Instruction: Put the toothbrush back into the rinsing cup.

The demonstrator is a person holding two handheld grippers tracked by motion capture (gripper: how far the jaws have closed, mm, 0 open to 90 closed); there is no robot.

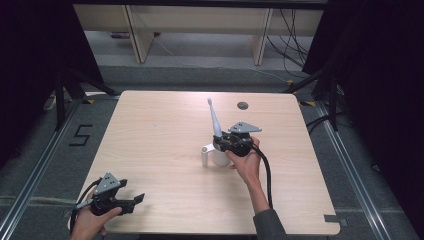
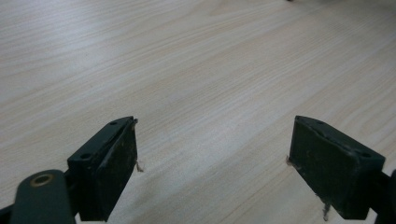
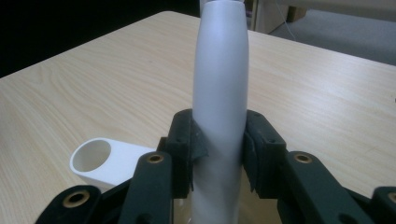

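Now my right tongs (image 1: 223, 143) are clamped on the thick lower body of a white electric toothbrush with a smooth plastic handle (image 1: 215, 120), which stands almost upright near the middle of the pale wooden worktop (image 1: 155, 135), its thin neck and small brush head pointing up and a little away from me. Under it, in the high view, I see a white round cup-like holder (image 1: 220, 158), and just beside this stands a short white plastic tube with an open end (image 1: 205, 154); whether the toothbrush base sits inside the holder I cannot tell, because my hand covers it. My left tongs (image 1: 134, 202) are apart and hold nothing, low over the near left corner of the worktop, well apart from the toothbrush. I judge the handle to be stiff, light, and rather slippery, since it is glossy and tapers, so it may slide between the pads. The best place to hold is where I hold it, on the wide part, not on the thin neck.
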